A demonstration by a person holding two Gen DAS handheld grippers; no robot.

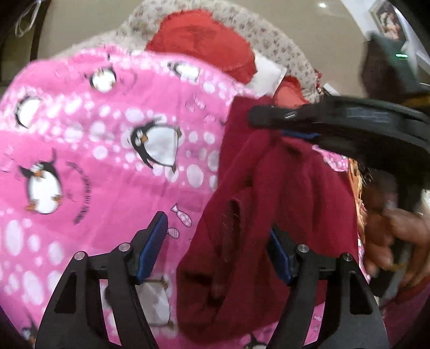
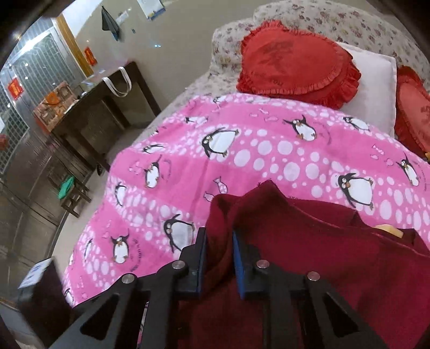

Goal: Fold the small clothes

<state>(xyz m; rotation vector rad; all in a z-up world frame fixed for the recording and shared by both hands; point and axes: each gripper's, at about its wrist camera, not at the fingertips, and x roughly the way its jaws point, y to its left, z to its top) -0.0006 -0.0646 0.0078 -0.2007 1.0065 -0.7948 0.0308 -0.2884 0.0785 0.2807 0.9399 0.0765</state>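
Pinching a fold of a dark red garment (image 2: 309,241), the right gripper (image 2: 219,239) has its blue pads pressed on the cloth from both sides, the bunched fabric rising in a ridge just beyond the fingertips. In the right wrist view the garment lies crumpled at the near edge of a pink penguin-print sheet (image 2: 255,155), spreading to the right, with a scrap of yellow (image 2: 389,229) showing at its far right edge.

The left gripper (image 1: 215,231) stands wide open above the same garment (image 1: 268,193). Its left pad (image 1: 154,239) hangs over the pink sheet (image 1: 94,150), apart from the red cloth; its right pad (image 1: 279,257) sits low against a fold, though whether it touches cannot be told. The left wrist view is blurred. At its right edge the right gripper's (image 1: 252,115) black fingers reach in over the far part of the garment, and a hand (image 1: 397,231) grips the handle below.

Beyond the sheet, at the far end, a red heart-shaped frilled cushion (image 2: 295,64) rests on a white pillow (image 2: 376,77), with a second red cushion (image 2: 414,110) to the right, all against a flower-print cover (image 2: 349,18). To the left, well apart on the floor, stands a dark wooden table (image 2: 107,107) with a white bag strap (image 2: 118,83) draped over its edge.
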